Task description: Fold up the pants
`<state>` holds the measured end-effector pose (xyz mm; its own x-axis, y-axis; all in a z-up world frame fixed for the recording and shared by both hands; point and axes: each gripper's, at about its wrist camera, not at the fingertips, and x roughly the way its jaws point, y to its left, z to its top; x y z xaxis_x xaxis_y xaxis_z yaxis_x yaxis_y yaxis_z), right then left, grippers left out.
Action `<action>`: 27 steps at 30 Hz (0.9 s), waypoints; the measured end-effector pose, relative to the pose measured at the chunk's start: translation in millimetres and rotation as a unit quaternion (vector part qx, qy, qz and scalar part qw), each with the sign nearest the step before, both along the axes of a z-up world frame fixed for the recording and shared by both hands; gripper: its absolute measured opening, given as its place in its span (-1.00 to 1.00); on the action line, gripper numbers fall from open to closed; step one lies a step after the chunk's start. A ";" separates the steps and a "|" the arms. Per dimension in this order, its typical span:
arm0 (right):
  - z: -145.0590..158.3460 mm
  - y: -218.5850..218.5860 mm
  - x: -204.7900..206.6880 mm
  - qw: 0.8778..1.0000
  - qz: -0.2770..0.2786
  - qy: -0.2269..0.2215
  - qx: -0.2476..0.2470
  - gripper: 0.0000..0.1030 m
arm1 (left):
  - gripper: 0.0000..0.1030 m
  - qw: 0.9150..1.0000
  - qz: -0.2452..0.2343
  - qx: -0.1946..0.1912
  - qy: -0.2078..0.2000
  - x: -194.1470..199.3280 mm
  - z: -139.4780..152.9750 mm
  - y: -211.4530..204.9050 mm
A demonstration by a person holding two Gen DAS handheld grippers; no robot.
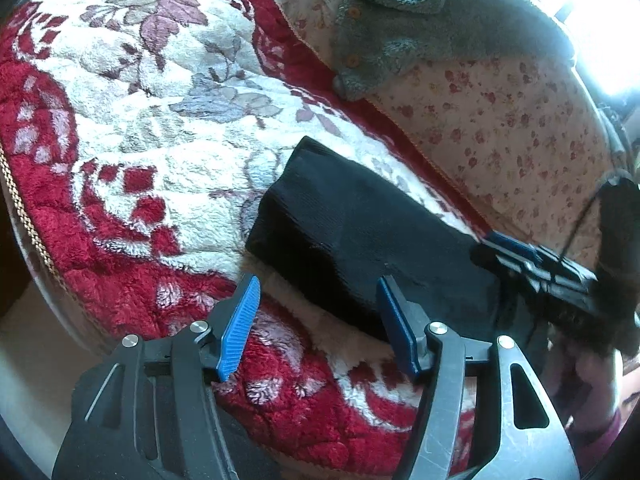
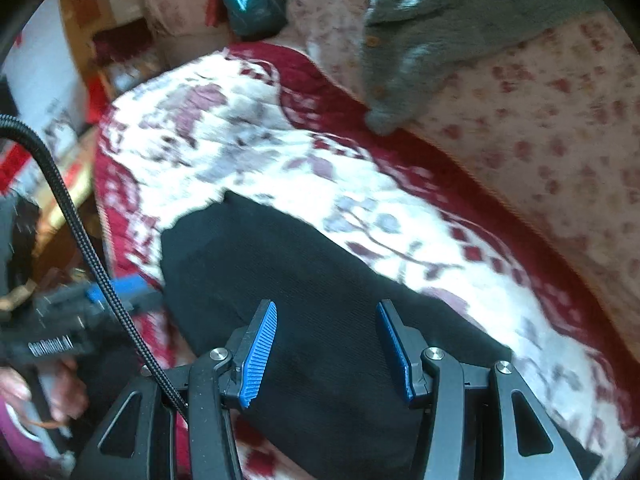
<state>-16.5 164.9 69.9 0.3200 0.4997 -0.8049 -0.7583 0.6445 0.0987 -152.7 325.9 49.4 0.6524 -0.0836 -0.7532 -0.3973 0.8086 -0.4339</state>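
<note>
Hovering spread over black pants (image 2: 304, 300), right gripper (image 2: 326, 346) and left gripper (image 1: 316, 324) (its white lettering unreadable)

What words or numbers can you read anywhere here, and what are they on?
White lettering on the side of the left gripper, seen in the right wrist view: too blurred to read for certain.
Dark print on the white box at the left edge of that view: too blurred to read.
Black pants, red and white blanket, grey cardigan: no text.
</note>
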 end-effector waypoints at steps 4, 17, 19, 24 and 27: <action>4.4 27.2 12.1 0.999 0.037 0.015 0.018 -0.03 | 0.18 1.000 0.008 -0.012 0.008 3.5 -5.7 3.2; -32.2 134.1 36.9 0.979 0.194 0.034 -0.052 0.01 | 0.26 0.998 0.036 -0.051 0.030 25.5 -30.5 5.7; -38.7 143.4 39.7 0.974 0.214 0.043 -0.053 0.04 | 0.36 0.998 0.039 -0.048 0.027 27.5 -31.2 5.8; -59.6 157.0 44.2 0.972 0.225 0.063 -0.040 -0.10 | 0.47 0.998 0.045 -0.046 -0.003 31.2 -33.1 3.0; -58.2 152.1 40.8 0.973 0.221 0.055 -0.023 -0.42 | -0.17 0.999 0.041 -0.026 -0.003 35.0 -34.1 2.5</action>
